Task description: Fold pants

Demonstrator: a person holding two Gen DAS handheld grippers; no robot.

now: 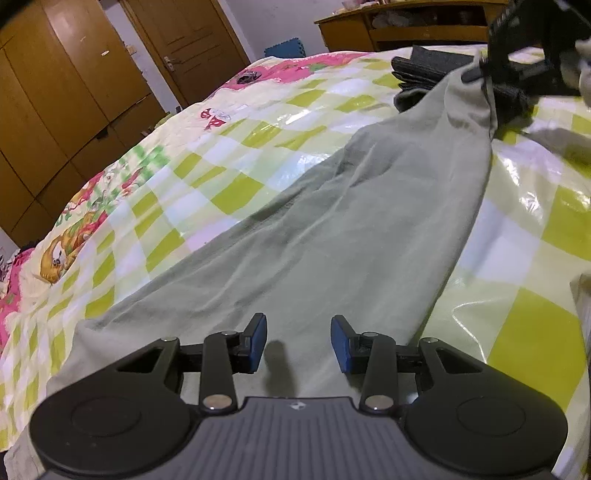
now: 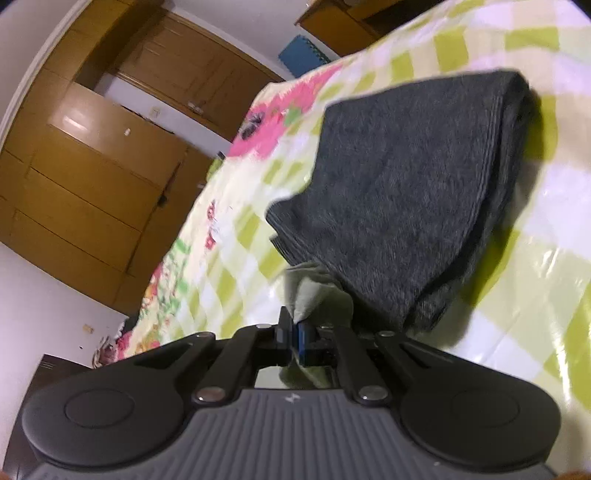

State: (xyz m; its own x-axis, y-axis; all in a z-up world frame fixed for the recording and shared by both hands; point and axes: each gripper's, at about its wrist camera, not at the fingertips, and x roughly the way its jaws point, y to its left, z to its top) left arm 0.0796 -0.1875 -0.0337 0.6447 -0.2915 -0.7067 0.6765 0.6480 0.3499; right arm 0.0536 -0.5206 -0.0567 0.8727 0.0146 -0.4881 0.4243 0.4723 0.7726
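Pale green pants (image 1: 332, 229) lie stretched along the checked bedspread (image 1: 207, 173), running from the near edge to the far right. My left gripper (image 1: 298, 341) hovers open over their near end, blue pads apart with only cloth below them. At the far end my right gripper (image 1: 491, 79) is shut on the pants' edge and lifts it slightly. In the right wrist view that gripper (image 2: 295, 338) pinches a fold of the green cloth (image 2: 314, 295) between its pads.
A folded dark grey garment (image 2: 406, 192) lies on the bed just beyond the right gripper, also seen as the dark pile (image 1: 424, 70). Wooden wardrobe doors (image 1: 66, 92) and a wooden desk (image 1: 388, 29) stand beyond the bed. A blue foam mat (image 2: 301, 55) leans at the wall.
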